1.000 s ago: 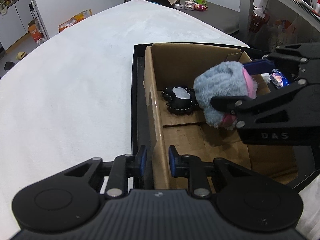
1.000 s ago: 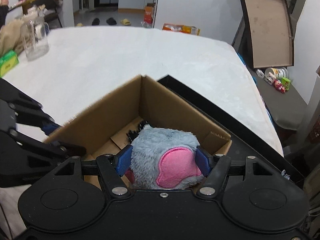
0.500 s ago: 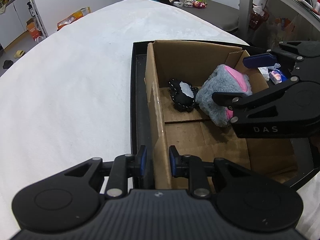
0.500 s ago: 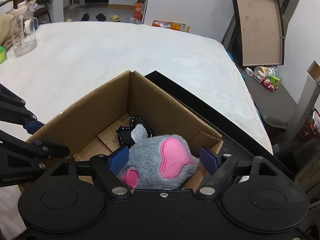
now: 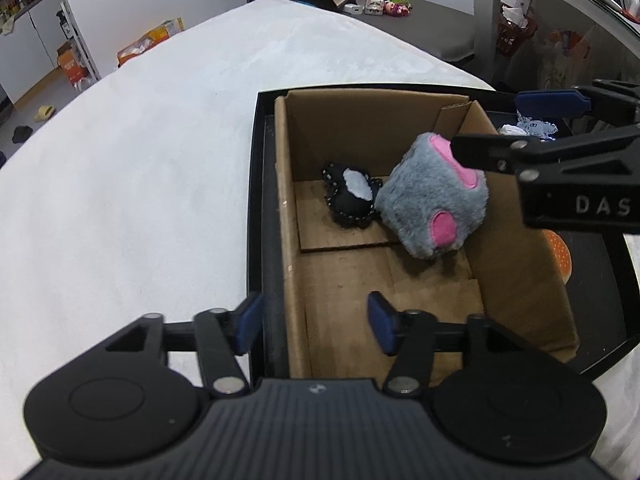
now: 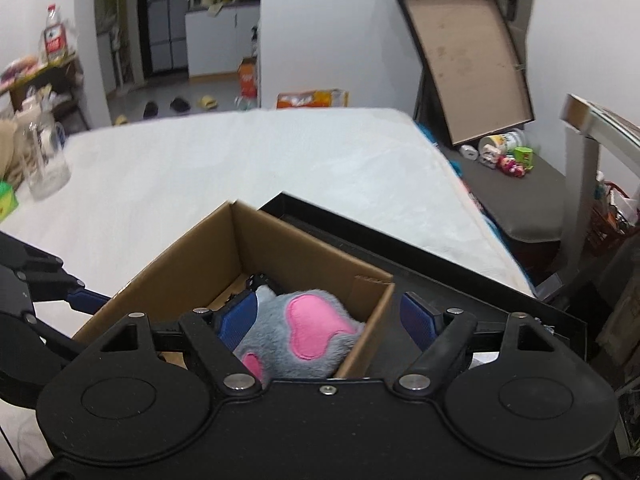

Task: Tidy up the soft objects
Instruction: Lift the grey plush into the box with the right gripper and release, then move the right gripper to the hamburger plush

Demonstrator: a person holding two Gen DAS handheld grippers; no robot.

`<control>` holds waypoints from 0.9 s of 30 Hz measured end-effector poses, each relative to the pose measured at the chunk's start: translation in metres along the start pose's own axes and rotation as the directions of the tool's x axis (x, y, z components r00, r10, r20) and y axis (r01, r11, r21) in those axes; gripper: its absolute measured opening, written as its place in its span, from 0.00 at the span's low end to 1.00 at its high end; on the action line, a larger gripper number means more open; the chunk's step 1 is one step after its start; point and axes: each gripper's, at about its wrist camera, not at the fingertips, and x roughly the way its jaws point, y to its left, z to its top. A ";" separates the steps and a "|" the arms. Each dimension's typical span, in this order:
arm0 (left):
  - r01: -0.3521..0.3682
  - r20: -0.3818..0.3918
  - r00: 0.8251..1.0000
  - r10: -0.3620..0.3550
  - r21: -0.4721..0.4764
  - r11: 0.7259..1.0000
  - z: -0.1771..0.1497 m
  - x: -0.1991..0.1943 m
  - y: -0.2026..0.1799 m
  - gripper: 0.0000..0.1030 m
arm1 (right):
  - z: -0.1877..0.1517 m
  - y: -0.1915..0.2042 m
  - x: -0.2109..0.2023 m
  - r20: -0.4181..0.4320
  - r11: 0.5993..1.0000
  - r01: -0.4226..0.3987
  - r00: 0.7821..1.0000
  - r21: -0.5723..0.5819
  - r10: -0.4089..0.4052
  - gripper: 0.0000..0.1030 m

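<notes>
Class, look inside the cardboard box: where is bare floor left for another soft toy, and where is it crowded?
Free: the near half of the cardboard box, between its left wall and right wall. Crowded: the far end, where the grey-and-pink plush paw rests against the black-and-white plush.

White bed (image 5: 140, 184), clear jar (image 6: 42, 168) – slippers (image 6: 180, 104), leaning board (image 6: 466, 60)

Left gripper (image 5: 316, 322) — angled steeply downward, jaws opening, nothing pressed by the pads. Right gripper (image 6: 328, 320) — tilted downward, jaws spread wide, nothing gripped.
</notes>
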 end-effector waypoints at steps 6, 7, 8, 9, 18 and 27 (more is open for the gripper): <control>-0.022 0.008 1.000 0.022 0.025 0.999 0.002 -0.001 -0.015 0.64 | -0.006 -0.019 -0.006 0.024 0.998 0.011 1.000 0.054 -0.012 0.76; -0.024 0.007 1.000 0.024 0.027 0.999 0.002 -0.001 -0.016 0.65 | -0.007 -0.022 -0.007 0.026 0.998 0.012 1.000 0.063 -0.014 0.76; -0.027 0.006 1.000 0.027 0.028 0.999 0.002 -0.002 -0.018 0.65 | -0.009 -0.025 -0.009 0.027 0.997 0.012 1.000 0.072 -0.014 0.76; -0.031 0.005 1.000 0.031 0.030 0.999 0.002 -0.002 -0.019 0.65 | -0.010 -0.028 -0.010 0.026 0.996 0.010 1.000 0.084 -0.013 0.76; -0.100 0.005 0.995 0.100 0.019 0.995 0.003 -0.003 -0.021 0.67 | -0.036 -0.057 -0.018 0.000 0.980 0.004 1.000 0.199 -0.004 0.76; -0.122 -0.002 0.993 0.122 0.017 0.992 0.002 -0.005 -0.028 0.68 | -0.066 -0.073 -0.016 -0.070 0.965 0.001 0.997 0.262 0.018 0.76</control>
